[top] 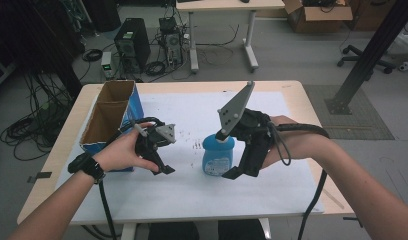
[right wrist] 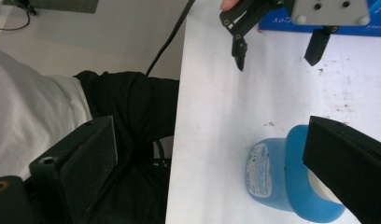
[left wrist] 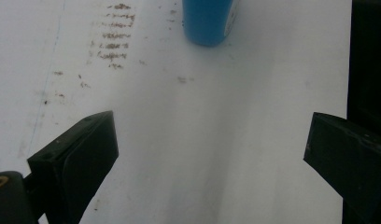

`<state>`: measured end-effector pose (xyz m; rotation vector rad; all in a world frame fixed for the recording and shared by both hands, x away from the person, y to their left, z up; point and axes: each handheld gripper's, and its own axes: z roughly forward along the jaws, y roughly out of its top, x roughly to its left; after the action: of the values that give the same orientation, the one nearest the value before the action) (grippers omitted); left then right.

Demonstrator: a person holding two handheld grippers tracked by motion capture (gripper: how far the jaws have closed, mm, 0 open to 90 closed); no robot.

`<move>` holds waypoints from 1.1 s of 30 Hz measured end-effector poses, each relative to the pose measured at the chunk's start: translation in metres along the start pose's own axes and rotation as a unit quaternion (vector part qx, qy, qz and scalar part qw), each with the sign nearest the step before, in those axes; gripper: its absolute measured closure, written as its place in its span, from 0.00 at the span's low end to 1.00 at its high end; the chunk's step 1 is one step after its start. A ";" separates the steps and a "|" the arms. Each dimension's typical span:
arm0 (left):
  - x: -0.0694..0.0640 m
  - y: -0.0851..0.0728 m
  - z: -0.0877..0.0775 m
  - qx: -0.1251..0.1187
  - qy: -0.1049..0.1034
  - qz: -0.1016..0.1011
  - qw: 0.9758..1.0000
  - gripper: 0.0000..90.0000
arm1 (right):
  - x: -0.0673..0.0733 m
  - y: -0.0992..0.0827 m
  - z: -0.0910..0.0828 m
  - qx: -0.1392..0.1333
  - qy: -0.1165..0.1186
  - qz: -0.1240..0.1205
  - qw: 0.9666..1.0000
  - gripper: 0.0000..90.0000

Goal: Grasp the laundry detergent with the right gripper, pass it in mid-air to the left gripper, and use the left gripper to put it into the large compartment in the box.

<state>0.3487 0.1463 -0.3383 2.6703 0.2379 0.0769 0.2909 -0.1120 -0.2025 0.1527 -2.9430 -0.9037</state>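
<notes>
While a blue cardboard box (top: 112, 117) stands at the table's left, the blue bottle (top: 218, 155) stands upright. The left gripper (top: 163, 169) and the right gripper (top: 236, 172) flank it, jaws spread, empty

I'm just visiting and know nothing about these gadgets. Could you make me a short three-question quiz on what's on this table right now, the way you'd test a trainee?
1. True or false: the right gripper is clamped on the blue bottle.
2. Which thing stands at the table's left edge? A) cardboard box B) red bucket C) glass jar
3. Fill in: the left gripper hangs over the white ____, its jaws apart.

Key: 1 false, its jaws stand open beside the bottle; 2 A; 3 sheet.
</notes>
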 end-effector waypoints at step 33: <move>-0.005 -0.001 -0.004 0.003 0.006 -0.004 1.000 0.04 | -0.049 -0.059 -0.050 -0.147 -0.071 0.037 0.986 0.00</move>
<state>0.3429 0.1481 -0.3356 2.6751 0.2534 0.0891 0.3481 -0.1830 -0.1953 -0.0382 -2.8705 -1.3732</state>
